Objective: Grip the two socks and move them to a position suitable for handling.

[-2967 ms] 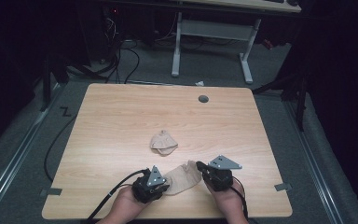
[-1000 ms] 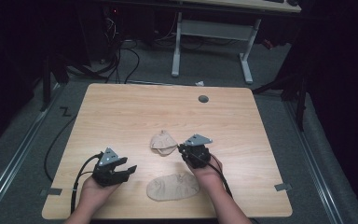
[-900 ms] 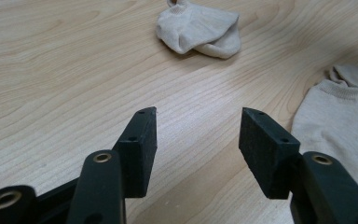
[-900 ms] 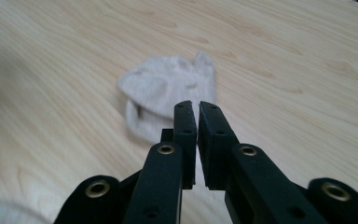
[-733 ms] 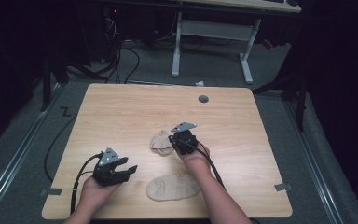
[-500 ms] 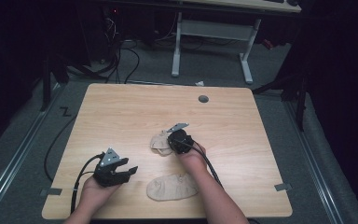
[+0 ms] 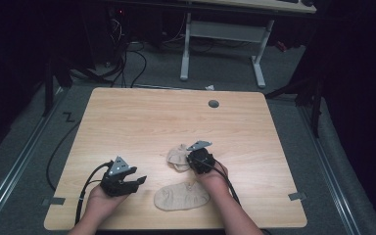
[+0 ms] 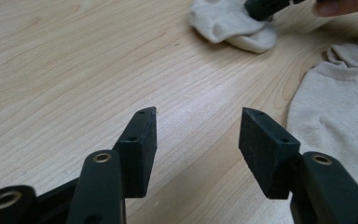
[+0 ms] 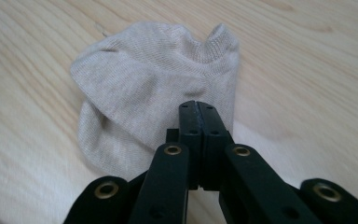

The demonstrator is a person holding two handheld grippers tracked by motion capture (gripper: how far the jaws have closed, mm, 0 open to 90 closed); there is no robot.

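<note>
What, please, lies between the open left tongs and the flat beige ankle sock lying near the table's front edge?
Only bare light wood table: in the high view nothing sits between the left tongs and the flat beige ankle sock, and the left gripper view shows the same.

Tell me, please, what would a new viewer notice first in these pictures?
Two beige fabric ankle socks on the light wooden table: a flat one near the front edge, a folded one behind it. The right tool, jaws shut, sits at the folded sock, while the left tool hovers open nearby.
</note>
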